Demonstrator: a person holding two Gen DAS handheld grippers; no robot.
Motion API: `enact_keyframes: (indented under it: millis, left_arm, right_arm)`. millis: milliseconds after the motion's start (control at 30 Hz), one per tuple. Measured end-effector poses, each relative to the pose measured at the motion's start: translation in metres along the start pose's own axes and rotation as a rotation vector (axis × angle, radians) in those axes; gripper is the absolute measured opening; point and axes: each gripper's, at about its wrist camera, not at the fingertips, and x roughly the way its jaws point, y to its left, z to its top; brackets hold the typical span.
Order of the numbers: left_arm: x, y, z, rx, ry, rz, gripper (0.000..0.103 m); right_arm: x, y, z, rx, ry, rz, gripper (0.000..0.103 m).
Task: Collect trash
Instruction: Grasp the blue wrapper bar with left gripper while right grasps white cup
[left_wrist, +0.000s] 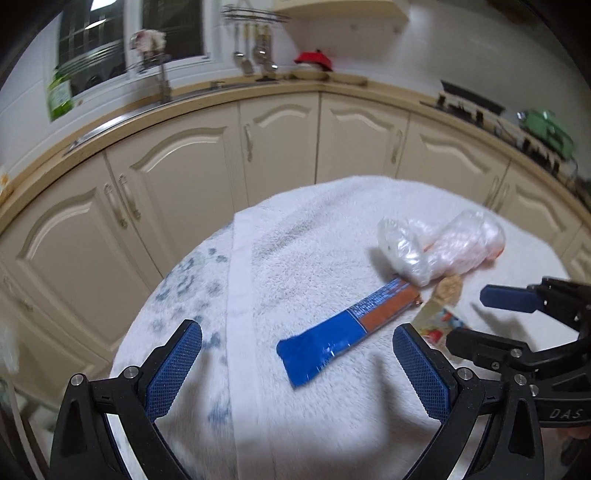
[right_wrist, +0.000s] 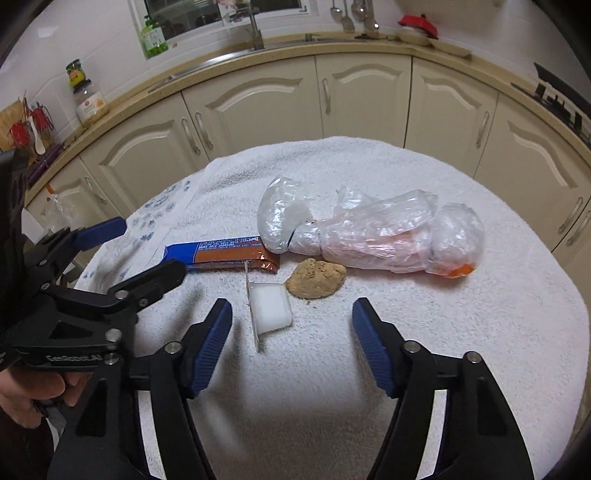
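Note:
A blue and brown snack wrapper (left_wrist: 343, 332) lies flat on the white towel (left_wrist: 325, 236), and my left gripper (left_wrist: 297, 328) hangs open just above its blue end. Beyond it are a crumpled clear plastic bag (right_wrist: 373, 232) and a brown crumbly lump (right_wrist: 316, 278). A small white cup (right_wrist: 271, 306) lies on its side with its foil lid facing left. My right gripper (right_wrist: 291, 305) is open around the cup, with gaps on both sides; the left pad is the nearer one. A hand (right_wrist: 26, 395) holds the left gripper (right_wrist: 151, 245).
The towel-covered table ends in a rounded edge (right_wrist: 569, 295) on all sides. Behind stand cream cabinets (right_wrist: 362, 92) under a counter with a sink tap (right_wrist: 255, 29), a green bottle (right_wrist: 153, 35), jars (right_wrist: 88, 103) and a stove (right_wrist: 561, 99) at the right.

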Motion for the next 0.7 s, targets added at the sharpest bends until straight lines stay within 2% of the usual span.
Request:
enact_keyframes:
  millis: [100,167,267,300,333,367,467,533,567,633,700]
  left_arm:
    - [0.018,-0.007,0.004,0.063,0.020,-0.004,0.095]
    - [0.029,-0.008,0.011,0.087,0.031,-0.035,0.091]
    - [0.039,-0.016,0.012,0.143,0.049,-0.042,0.085]
    - [0.044,-0.021,0.012,0.171,0.068,-0.054,0.077]
    - [0.046,-0.024,0.013,0.194,0.055,-0.077,0.069]
    - [0.047,-0.027,0.013,0.212,0.054,-0.084,0.068]
    - [0.058,-0.028,0.018,0.241,0.055,-0.135,0.054]
    - [0.064,-0.029,0.020,0.241,0.061,-0.179,0.039]
    - [0.066,-0.030,0.020,0.248,0.059,-0.178,0.036]
    - [0.069,-0.036,0.018,0.266,0.056,-0.177,0.021]
    - [0.070,-0.039,0.014,0.273,0.058,-0.169,0.016]
  right_arm:
    - [0.012,0.000,0.000,-0.008,0.025,0.012,0.052]
    - [0.014,0.002,0.001,-0.031,0.013,-0.003,0.048]
    - [0.015,0.004,0.002,-0.054,0.008,0.001,0.041]
    - [0.015,0.005,0.001,-0.068,0.007,0.006,0.036]
    - [0.015,0.007,0.001,-0.082,0.006,0.009,0.033]
    - [0.014,0.009,0.000,-0.097,0.005,0.020,0.027]
    - [0.014,0.009,-0.001,-0.111,0.003,0.040,0.027]
    - [0.015,0.008,0.000,-0.114,-0.003,0.063,0.023]
    - [0.016,0.008,0.000,-0.120,-0.006,0.077,0.023]
    - [0.016,0.011,0.000,-0.140,-0.009,0.081,0.022]
    - [0.014,0.010,-0.003,-0.132,-0.006,0.096,0.022]
